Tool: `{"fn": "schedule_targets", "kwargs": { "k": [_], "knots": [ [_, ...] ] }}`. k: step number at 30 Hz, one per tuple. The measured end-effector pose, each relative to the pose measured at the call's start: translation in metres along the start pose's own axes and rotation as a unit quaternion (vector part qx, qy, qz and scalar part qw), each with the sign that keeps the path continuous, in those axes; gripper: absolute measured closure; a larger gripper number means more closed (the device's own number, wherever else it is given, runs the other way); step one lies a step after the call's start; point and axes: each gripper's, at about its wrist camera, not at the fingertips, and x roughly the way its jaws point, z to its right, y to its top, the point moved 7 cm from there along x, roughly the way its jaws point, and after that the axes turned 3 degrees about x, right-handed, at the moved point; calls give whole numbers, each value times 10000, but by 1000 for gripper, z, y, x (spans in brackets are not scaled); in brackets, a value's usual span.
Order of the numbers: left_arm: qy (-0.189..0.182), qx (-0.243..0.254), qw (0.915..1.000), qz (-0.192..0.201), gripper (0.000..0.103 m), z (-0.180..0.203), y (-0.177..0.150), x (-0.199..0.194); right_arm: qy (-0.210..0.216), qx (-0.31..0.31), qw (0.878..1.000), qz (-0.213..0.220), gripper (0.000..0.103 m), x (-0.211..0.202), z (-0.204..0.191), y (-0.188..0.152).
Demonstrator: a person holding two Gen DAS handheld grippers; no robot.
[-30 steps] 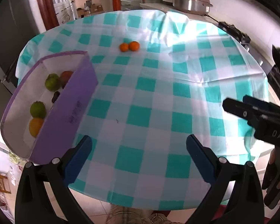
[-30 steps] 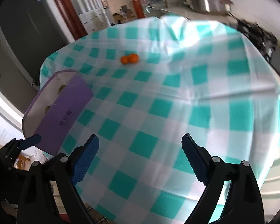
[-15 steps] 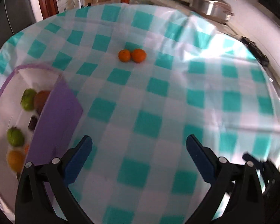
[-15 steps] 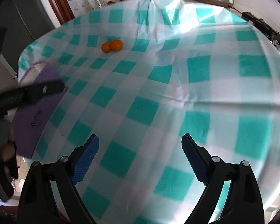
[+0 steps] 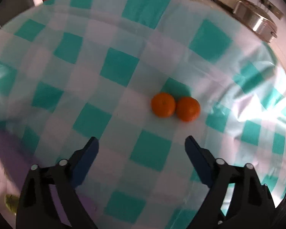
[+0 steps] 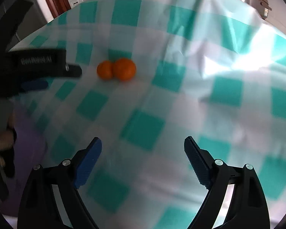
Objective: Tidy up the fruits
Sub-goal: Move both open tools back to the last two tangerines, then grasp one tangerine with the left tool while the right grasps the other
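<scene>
Two oranges (image 5: 163, 104) (image 5: 188, 108) touching; two hand-held grippers (image 5: 142, 147) (image 6: 143, 147) spread, empty.

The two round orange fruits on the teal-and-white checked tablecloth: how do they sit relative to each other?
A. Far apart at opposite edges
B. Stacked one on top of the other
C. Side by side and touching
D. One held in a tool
C: the two round orange fruits lie side by side and touching on the checked tablecloth, ahead of the open, empty left tool.
</scene>
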Motion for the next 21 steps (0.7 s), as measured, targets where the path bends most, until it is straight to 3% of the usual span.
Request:
{"fn": "schedule_targets", "kwargs": {
  "k": [8,12,16,18,20,21],
  "knots": [
    [-90,435,9988,-198,19,15,32,57,-168,-18,9999,-8,18,34,1,31],
    [-87,429,9990,-83,19,8,49,68,-163,-150,9997,-40,18,52,-5,39],
    [-346,496,9981,-99,20,8,56,75,-126,-161,9998,-8,18,61,-11,48],
    [-508,402,9979,-73,26,5,57,73,-129,-294,9995,32,18,67,-17,55],
    [-784,435,9959,-77,45,9,57,71,-128,-433,9990,55,18,73,-24,61],
    [-782,497,9957,-43,48,10,58,69,-127,-507,9986,71,18,77,-28,65]
  ]
}}
